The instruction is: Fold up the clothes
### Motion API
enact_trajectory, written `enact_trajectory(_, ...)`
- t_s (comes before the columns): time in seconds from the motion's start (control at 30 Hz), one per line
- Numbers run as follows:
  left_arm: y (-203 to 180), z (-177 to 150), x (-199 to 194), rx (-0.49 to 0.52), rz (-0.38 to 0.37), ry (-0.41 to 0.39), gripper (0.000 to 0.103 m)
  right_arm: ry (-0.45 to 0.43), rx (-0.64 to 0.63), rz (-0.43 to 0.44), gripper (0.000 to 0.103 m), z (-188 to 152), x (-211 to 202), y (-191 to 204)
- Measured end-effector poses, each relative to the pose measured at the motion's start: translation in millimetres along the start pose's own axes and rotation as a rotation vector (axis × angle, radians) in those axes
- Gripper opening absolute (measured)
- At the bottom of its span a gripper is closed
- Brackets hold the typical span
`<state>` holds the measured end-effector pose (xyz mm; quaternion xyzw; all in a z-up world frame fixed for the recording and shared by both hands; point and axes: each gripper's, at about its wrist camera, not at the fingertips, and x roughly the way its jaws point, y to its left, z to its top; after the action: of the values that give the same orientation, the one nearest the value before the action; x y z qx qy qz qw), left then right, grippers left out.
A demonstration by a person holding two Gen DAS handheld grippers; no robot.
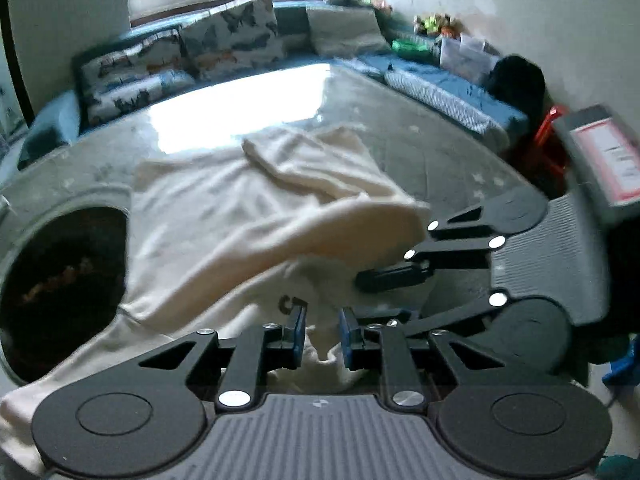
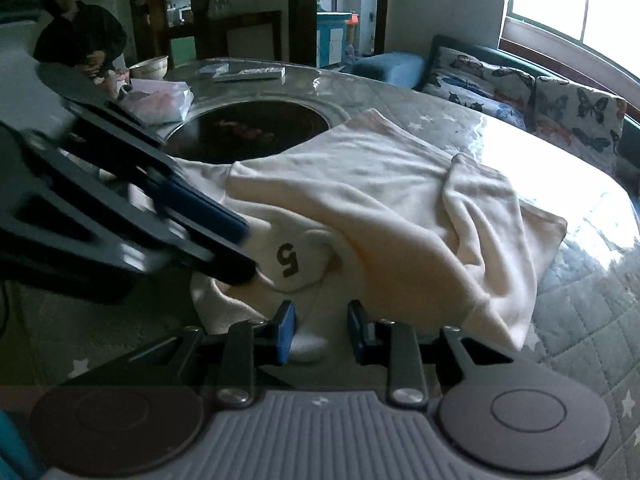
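A cream garment (image 1: pixel 240 208) (image 2: pixel 380 184) with a dark "5" (image 2: pixel 288 260) lies spread on the quilted grey table (image 1: pixel 420 152) (image 2: pixel 580 320). One part is folded over its middle, and a blurred fold stands raised at the near edge. My left gripper (image 1: pixel 323 334) (image 2: pixel 244 252) is open just over the hem by the "5", with cloth under the gap between its blue pads. My right gripper (image 2: pixel 322 332) (image 1: pixel 372 296) is right beside it at the same near edge. It is also open, cloth lies between its pads, and the pads do not visibly press on it.
A round dark recess (image 1: pixel 60 280) (image 2: pixel 248 128) is sunk in the table beside the garment. Behind it lie a bowl (image 2: pixel 150 66), a plastic bag (image 2: pixel 160 100) and a flat box (image 2: pixel 250 74). A person in dark clothes (image 2: pixel 80 36) sits there. A sofa with butterfly cushions (image 1: pixel 180 60) (image 2: pixel 520 88) lines the far side.
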<state>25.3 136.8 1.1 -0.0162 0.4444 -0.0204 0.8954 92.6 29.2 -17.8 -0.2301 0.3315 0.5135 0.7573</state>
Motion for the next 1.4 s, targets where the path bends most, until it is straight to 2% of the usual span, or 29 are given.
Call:
enact_trajectory(0.07, 4, -5, 10, 0.004, 0.026, 0.029, 0.021, 0.001, -0.011, -0.014, 0.016, -1, 0, 2)
enact_trajectory(0.17, 9, -12, 16, 0.001, 0.059, 0.047, 0.018, -0.016, -0.006, -0.015, 0.009, -2, -4, 0)
enact_trajectory(0.2, 12, -14, 14, -0.012, 0.052, 0.044, 0.01, -0.022, -0.004, -0.016, 0.008, -3, -5, 0)
enact_trajectory(0.27, 16, -17, 7, -0.031, 0.044, 0.029, 0.008, -0.038, 0.018, -0.003, 0.007, -2, -10, -3)
enact_trajectory(0.4, 16, -23, -19, -0.044, 0.025, -0.03, 0.006, -0.084, 0.031, 0.03, 0.007, -2, -34, -2)
enact_trajectory(0.53, 12, -38, -52, -0.029, -0.001, -0.078, 0.006, -0.073, 0.006, 0.081, 0.007, -11, -55, 6)
enact_trajectory(0.67, 8, -58, -54, 0.013, -0.017, -0.026, 0.007, 0.015, -0.057, 0.152, 0.006, -24, -57, 18)
enact_trajectory(0.73, 6, -65, -50, 0.029, -0.025, 0.005, 0.007, 0.025, -0.084, 0.17, 0.007, -23, -59, 22)
enact_trajectory(0.9, 4, -70, -48, 0.055, -0.036, 0.012, 0.007, -0.059, -0.055, 0.196, 0.012, -4, -61, 23)
enact_trajectory(1.0, 7, -70, -53, 0.051, -0.034, -0.004, 0.007, -0.038, -0.047, 0.212, 0.019, -1, -44, 26)
enact_trajectory(1.07, 8, -70, -57, 0.062, -0.021, -0.013, 0.008, 0.006, -0.058, 0.222, 0.022, -8, -32, 32)
enact_trajectory(1.17, 6, -68, -59, 0.082, -0.001, -0.021, 0.013, 0.023, -0.131, 0.173, 0.022, -21, -28, 45)
enact_trajectory(1.3, -6, -64, -51, 0.143, 0.016, -0.039, 0.033, 0.023, -0.148, 0.138, 0.02, -24, -30, 50)
enact_trajectory(1.4, -16, -64, -40, 0.198, 0.019, -0.047, 0.035, 0.023, -0.142, 0.125, 0.016, -25, -31, 50)
